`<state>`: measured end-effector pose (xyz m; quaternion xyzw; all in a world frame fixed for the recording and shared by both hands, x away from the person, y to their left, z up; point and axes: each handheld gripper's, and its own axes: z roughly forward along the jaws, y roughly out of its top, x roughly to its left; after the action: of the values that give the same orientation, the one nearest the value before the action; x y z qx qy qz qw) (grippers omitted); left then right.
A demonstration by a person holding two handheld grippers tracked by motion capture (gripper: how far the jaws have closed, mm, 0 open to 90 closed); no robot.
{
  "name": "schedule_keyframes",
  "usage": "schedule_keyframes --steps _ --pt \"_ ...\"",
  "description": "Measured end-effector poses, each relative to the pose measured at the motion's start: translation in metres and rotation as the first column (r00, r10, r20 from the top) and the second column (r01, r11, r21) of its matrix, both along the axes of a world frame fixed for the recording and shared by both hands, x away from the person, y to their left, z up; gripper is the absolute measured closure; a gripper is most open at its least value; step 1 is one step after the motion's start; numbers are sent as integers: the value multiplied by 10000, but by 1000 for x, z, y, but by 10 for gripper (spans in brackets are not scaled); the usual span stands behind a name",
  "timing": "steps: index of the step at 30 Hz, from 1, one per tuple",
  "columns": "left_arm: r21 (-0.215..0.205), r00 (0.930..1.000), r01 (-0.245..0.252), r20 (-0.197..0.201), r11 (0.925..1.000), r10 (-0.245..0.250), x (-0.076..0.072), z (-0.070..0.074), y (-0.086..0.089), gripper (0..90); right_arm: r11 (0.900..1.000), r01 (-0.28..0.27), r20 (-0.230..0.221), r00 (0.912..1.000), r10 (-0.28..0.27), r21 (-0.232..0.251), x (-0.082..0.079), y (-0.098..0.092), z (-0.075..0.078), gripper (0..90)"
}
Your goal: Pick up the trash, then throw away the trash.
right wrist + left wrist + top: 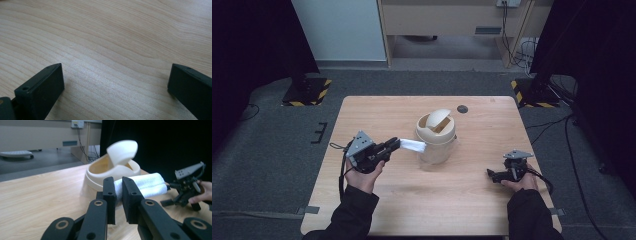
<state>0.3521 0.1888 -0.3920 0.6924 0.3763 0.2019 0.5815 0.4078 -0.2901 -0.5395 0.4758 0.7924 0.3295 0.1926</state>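
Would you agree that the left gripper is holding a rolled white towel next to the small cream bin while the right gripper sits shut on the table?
Not quite: the right gripper is open, its jaws standing wide apart over bare table in the right gripper view. The rest holds: the left gripper clamps the rolled white towel beside the cream bin.

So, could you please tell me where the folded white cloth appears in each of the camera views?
High view: the white cloth sits left of centre, clamped in the left gripper just left of the cream bin.
Left gripper view: the cloth is right of centre, beyond the jaws, in front of the bin.
Right gripper view: not in it.
Shared landmark: the wooden table.
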Motion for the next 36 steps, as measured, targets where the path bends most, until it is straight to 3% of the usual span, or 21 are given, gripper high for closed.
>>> schedule_keyframes --steps 17,22,36 --pt "-598 9920 -1051 633 9927 1089 7 20 33 811 10000 -1 2 10000 1 1 0 0 0 7" --pt "-757 9892 -1207 740 9898 1263 13 23 33 811 10000 -3 -1 10000 3 9 0 0 0 7" --pt "-655 9844 -1470 880 9870 1525 29 27 30 811 10000 0 5 10000 0 -6 0 0 0 7"
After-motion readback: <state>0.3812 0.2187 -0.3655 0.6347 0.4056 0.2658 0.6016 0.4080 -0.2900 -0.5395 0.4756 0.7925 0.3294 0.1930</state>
